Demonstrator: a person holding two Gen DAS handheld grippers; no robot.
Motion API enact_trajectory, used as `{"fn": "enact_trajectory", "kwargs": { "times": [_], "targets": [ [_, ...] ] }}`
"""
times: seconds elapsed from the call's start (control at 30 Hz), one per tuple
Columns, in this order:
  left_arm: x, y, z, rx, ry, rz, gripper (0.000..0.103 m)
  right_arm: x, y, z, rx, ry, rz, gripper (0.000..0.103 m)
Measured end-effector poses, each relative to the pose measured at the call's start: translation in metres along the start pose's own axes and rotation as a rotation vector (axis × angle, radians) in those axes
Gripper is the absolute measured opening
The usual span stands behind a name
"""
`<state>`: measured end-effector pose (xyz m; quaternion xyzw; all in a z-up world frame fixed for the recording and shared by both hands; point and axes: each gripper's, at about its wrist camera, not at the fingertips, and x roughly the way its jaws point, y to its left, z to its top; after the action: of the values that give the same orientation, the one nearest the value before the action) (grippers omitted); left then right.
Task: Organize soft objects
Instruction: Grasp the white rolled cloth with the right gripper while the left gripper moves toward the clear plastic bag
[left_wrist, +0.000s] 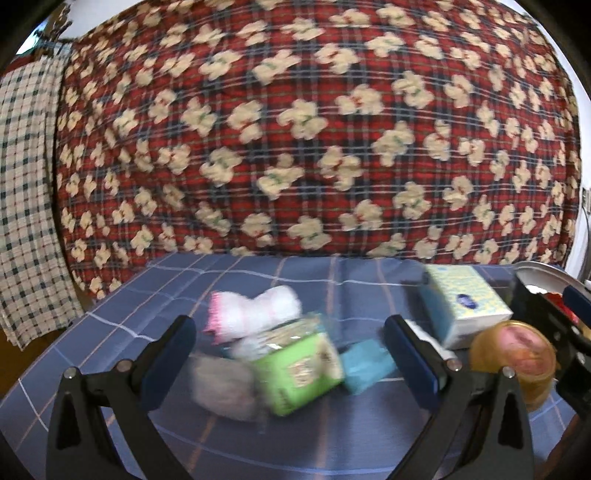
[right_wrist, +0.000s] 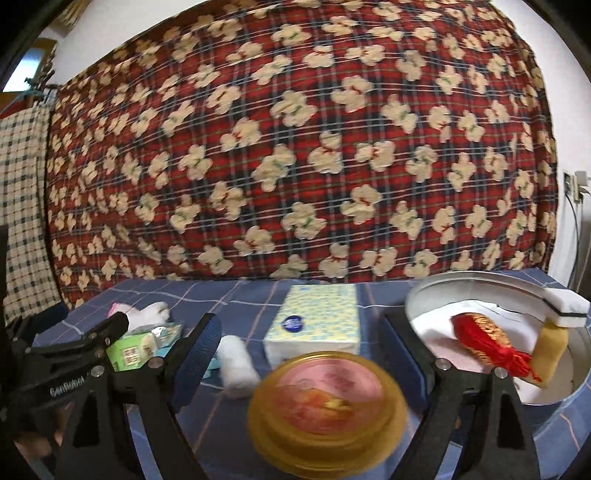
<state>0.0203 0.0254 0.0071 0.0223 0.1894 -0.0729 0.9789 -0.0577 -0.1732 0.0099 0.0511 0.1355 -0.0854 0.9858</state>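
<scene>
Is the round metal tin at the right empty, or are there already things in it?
Not empty. The tin holds a red tasselled pouch; a sponge rests on its rim.

Both wrist views look forward and slightly down along open fingers, close over the blue checked cloth (left_wrist: 314, 280), facing the red bear-print quilt (left_wrist: 314, 129). Shared: the tissue box (left_wrist: 467, 306), right of the left gripper (left_wrist: 288, 354), ahead of the right gripper (right_wrist: 301, 350).

Checked cloth tablecloth (right_wrist: 325, 288), matt metal basin (right_wrist: 480, 280), glossy gold-rimmed lid (right_wrist: 325, 402), fluffy socks (left_wrist: 255, 310).
</scene>
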Motion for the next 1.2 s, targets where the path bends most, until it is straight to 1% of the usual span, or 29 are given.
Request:
{"fn": "enact_trajectory", "kwargs": {
  "times": [0.1, 0.23, 0.37, 0.43, 0.5, 0.57, 0.6, 0.63, 0.7, 0.73, 0.77, 0.83, 0.9, 0.93, 0.97, 1.1, 1.2],
  "targets": [
    [0.008, 0.025, 0.001, -0.036, 0.025, 0.030, 0.103, 0.004, 0.013, -0.001, -0.033, 0.017, 0.019, 0.088],
    [0.018, 0.059, 0.001, -0.086, 0.052, 0.087, 0.103, 0.011, 0.026, -0.002, -0.061, 0.054, 0.042, 0.088],
    [0.026, 0.088, 0.000, -0.151, 0.088, 0.130, 0.103, 0.023, 0.038, -0.004, -0.056, 0.118, 0.094, 0.088],
    [0.029, 0.098, -0.002, -0.179, 0.103, 0.138, 0.103, 0.029, 0.046, -0.005, -0.058, 0.152, 0.120, 0.088],
    [0.031, 0.105, -0.003, -0.192, 0.113, 0.151, 0.103, 0.037, 0.057, -0.006, -0.063, 0.191, 0.150, 0.088],
    [0.031, 0.109, -0.004, -0.197, 0.122, 0.158, 0.103, 0.043, 0.066, -0.009, -0.080, 0.219, 0.163, 0.088],
    [0.032, 0.111, -0.005, -0.201, 0.127, 0.158, 0.103, 0.050, 0.074, -0.010, -0.104, 0.246, 0.157, 0.086],
    [0.033, 0.113, -0.005, -0.205, 0.134, 0.155, 0.103, 0.053, 0.077, -0.011, -0.112, 0.261, 0.151, 0.082],
    [0.035, 0.113, -0.005, -0.202, 0.147, 0.147, 0.103, 0.062, 0.079, -0.012, -0.105, 0.289, 0.126, 0.079],
    [0.036, 0.113, -0.005, -0.198, 0.152, 0.146, 0.103, 0.067, 0.079, -0.012, -0.095, 0.298, 0.119, 0.075],
    [0.036, 0.112, -0.005, -0.194, 0.154, 0.147, 0.103, 0.070, 0.079, -0.012, -0.092, 0.306, 0.115, 0.067],
    [0.035, 0.110, -0.005, -0.183, 0.153, 0.147, 0.103, 0.080, 0.081, -0.011, -0.100, 0.332, 0.099, 0.060],
    [0.035, 0.109, -0.005, -0.173, 0.152, 0.146, 0.103, 0.092, 0.082, -0.013, -0.104, 0.378, 0.092, 0.057],
    [0.034, 0.108, -0.005, -0.168, 0.153, 0.148, 0.103, 0.099, 0.082, -0.015, -0.101, 0.405, 0.086, 0.052],
    [0.034, 0.108, -0.005, -0.165, 0.154, 0.150, 0.102, 0.103, 0.082, -0.016, -0.098, 0.420, 0.083, 0.050],
    [0.035, 0.110, -0.004, -0.164, 0.162, 0.153, 0.102, 0.114, 0.082, -0.017, -0.120, 0.443, 0.044, 0.050],
    [0.035, 0.112, -0.004, -0.172, 0.165, 0.141, 0.102, 0.119, 0.084, -0.018, -0.143, 0.455, 0.028, 0.050]
  ]
}}
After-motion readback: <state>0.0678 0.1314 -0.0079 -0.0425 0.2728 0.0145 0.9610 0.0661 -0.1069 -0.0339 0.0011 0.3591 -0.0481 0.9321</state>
